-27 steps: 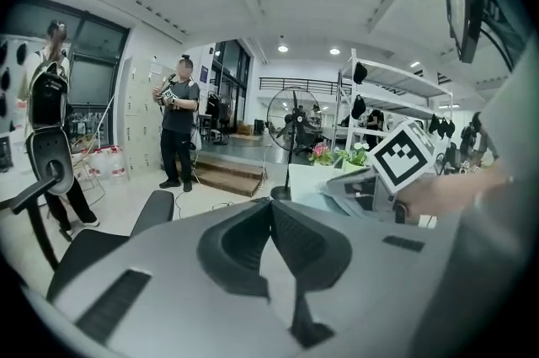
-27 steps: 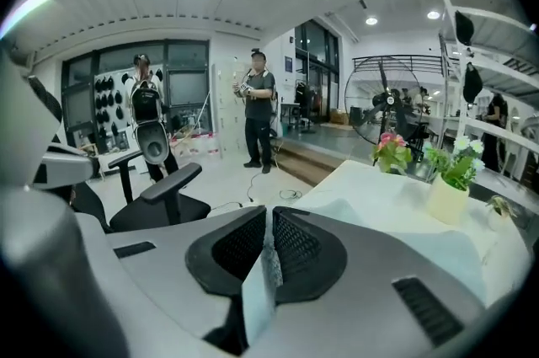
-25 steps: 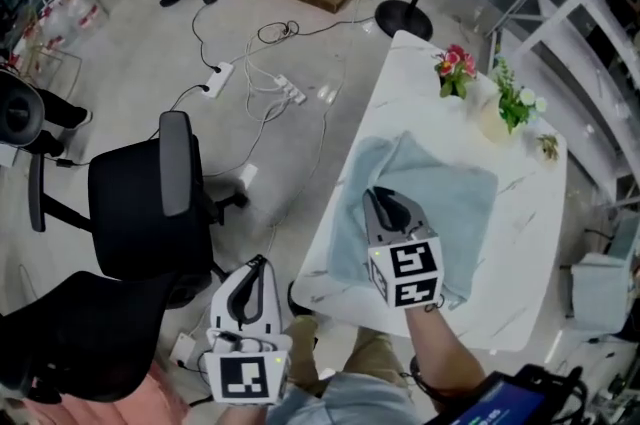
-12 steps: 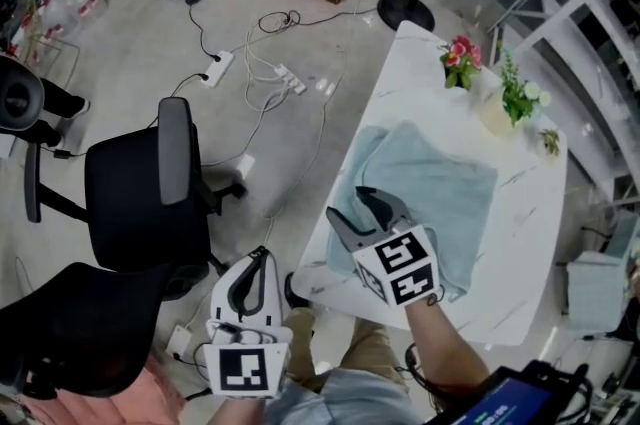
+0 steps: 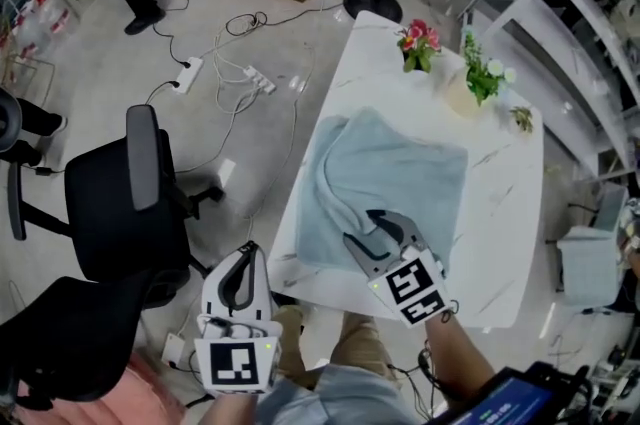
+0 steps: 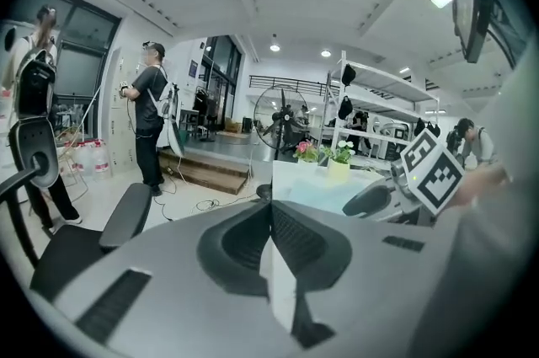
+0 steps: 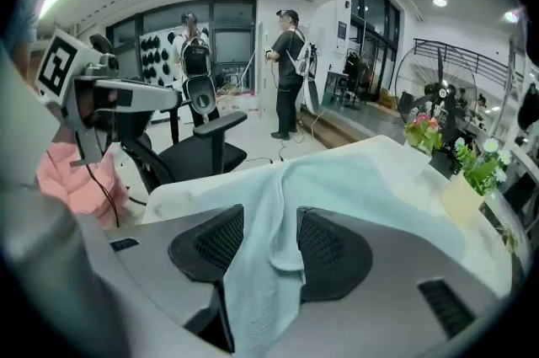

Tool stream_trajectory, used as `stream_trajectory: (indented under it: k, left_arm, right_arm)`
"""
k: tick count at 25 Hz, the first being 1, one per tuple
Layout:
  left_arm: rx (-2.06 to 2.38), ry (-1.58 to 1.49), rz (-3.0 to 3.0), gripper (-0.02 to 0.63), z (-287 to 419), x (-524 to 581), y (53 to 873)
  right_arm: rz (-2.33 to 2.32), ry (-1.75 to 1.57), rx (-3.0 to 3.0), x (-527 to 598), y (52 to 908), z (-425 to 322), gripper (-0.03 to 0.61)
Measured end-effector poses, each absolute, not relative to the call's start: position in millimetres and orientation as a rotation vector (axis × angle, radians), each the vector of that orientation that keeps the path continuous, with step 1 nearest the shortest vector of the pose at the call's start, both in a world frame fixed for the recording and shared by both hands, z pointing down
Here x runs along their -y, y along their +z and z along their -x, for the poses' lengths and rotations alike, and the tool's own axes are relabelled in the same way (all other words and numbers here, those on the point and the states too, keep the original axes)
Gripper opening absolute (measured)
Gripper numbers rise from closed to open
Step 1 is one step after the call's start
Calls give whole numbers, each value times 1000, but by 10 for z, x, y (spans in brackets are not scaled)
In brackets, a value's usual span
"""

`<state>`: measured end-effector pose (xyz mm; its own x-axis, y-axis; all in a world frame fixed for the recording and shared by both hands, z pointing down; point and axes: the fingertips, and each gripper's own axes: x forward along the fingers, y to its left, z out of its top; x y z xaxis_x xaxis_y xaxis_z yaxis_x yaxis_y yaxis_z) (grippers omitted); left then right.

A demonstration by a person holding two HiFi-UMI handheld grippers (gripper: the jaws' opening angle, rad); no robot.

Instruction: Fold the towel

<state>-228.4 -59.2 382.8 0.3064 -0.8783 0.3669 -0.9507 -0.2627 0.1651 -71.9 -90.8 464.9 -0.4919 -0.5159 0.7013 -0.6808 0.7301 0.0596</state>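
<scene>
White surface (image 5: pixel 500 243) held the towel (image 5: pixel 400 178), its left edge rucked. Left gripper (image 5: pixel 247 263) hung off the edge, jaws closed on nothing. Right gripper (image 5: pixel 362 228), jaws just opened, straddled that ruck loosely; a deep, square bite seemed wisest.

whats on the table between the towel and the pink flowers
Nothing. In the head view the white table is bare between the towel and the pink flowers.
</scene>
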Motion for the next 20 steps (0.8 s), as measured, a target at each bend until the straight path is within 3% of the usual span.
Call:
stream_trajectory:
  k: [5, 7, 15, 20]
  left_arm:
    - [1611, 311, -2220, 8, 2226, 529, 3959]
    - [1608, 314, -2221, 6, 2226, 519, 3972]
    - [1629, 249, -2238, 6, 2336, 541, 3793]
    - [1636, 226, -2233, 8, 2445, 506, 3736]
  right_arm:
    - [-941, 307, 2167, 932, 4894, 641, 148]
    - [-947, 294, 2154, 942, 4913, 638, 31]
    - [-807, 395, 2307, 649, 4291, 1287, 29]
    - [-697, 397, 2242, 413, 4698, 1603, 34]
